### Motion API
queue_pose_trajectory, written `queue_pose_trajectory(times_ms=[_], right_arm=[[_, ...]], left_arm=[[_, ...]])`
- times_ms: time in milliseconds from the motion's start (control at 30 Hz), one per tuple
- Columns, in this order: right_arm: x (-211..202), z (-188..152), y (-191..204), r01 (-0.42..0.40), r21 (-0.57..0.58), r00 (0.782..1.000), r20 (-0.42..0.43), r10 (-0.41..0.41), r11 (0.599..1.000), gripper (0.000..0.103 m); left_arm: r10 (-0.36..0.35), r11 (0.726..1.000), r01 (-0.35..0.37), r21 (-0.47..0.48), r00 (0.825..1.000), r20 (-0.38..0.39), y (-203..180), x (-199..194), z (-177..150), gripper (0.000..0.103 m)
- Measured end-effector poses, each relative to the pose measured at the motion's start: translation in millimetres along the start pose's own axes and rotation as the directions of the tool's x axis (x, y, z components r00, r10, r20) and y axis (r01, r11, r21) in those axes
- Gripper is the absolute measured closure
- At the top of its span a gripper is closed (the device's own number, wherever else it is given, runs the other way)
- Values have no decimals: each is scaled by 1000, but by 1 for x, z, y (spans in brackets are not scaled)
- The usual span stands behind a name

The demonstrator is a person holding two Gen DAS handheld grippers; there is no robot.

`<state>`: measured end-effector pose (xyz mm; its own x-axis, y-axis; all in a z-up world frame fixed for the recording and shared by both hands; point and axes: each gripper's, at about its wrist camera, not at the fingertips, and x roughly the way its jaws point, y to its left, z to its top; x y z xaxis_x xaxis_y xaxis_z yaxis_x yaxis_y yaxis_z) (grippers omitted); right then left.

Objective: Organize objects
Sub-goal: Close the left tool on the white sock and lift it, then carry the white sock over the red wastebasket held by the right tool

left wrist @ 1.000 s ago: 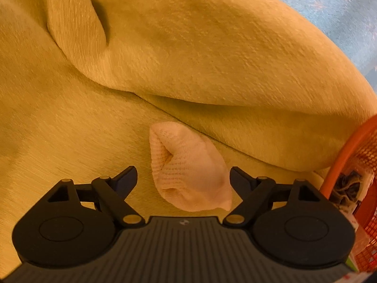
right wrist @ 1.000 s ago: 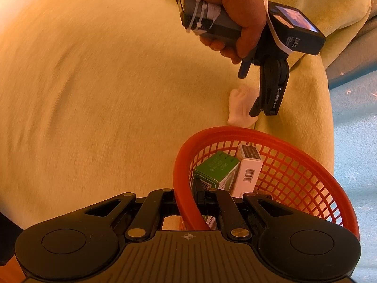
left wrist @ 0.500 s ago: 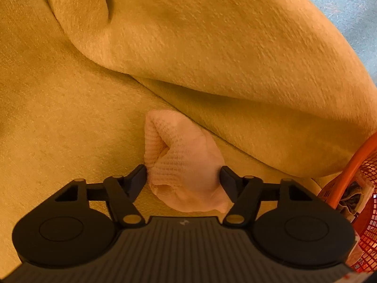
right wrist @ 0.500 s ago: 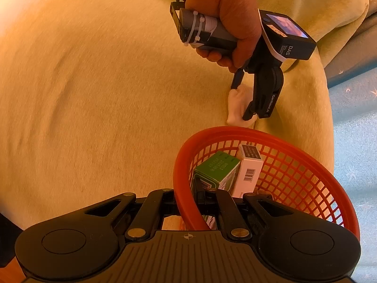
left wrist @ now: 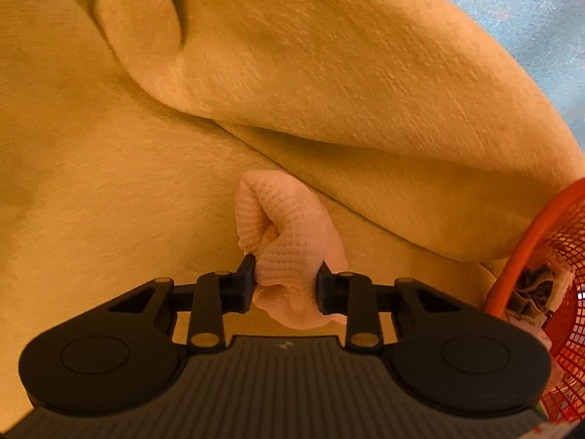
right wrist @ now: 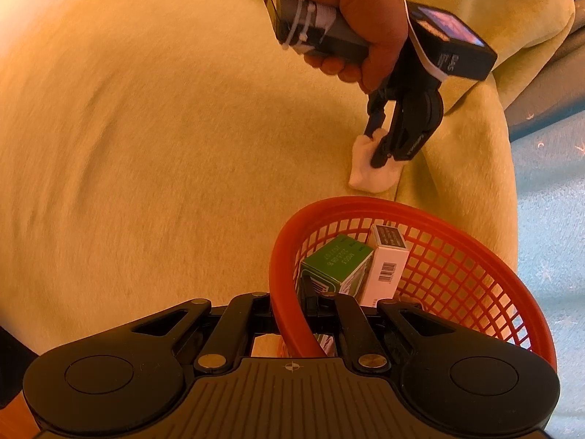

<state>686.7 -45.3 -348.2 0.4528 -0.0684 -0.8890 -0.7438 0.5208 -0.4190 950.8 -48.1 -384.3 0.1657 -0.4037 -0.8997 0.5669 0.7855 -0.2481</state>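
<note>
- While the left gripper pinches a pale cloth on the yellow cover,
- the right gripper clamps the red basket rim.
- Two boxes lie inside.

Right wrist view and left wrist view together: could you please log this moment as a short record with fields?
surface: yellow blanket
left tool: shut on the pink sock, sock on the blanket
right tool: shut on the rim of the red basket
basket contents: green box, white box
sock position: outside the basket

"DAS" on left gripper camera housing
</note>
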Motion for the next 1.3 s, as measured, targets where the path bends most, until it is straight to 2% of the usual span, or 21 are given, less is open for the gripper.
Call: queue_pose_trajectory(times_ms=[333, 567, 967, 1300], right_arm=[[-2, -5, 7, 10, -37, 1000, 5, -10, 999, 100], [-2, -17, 12, 4, -66, 1000, 9, -3, 998, 100], [-7, -31, 21, 30, -104, 999, 33, -27, 994, 100], [-7, -42, 24, 27, -124, 999, 47, -22, 992, 100]], left_arm=[[25, 998, -23, -56, 1000, 20, 29, -40, -36, 77], [33, 994, -30, -105, 999, 33, 34, -67, -66, 77], [55, 991, -48, -123, 997, 55, 29, -120, -104, 77], [26, 993, -17, -119, 997, 77, 3, -153, -119, 77]])
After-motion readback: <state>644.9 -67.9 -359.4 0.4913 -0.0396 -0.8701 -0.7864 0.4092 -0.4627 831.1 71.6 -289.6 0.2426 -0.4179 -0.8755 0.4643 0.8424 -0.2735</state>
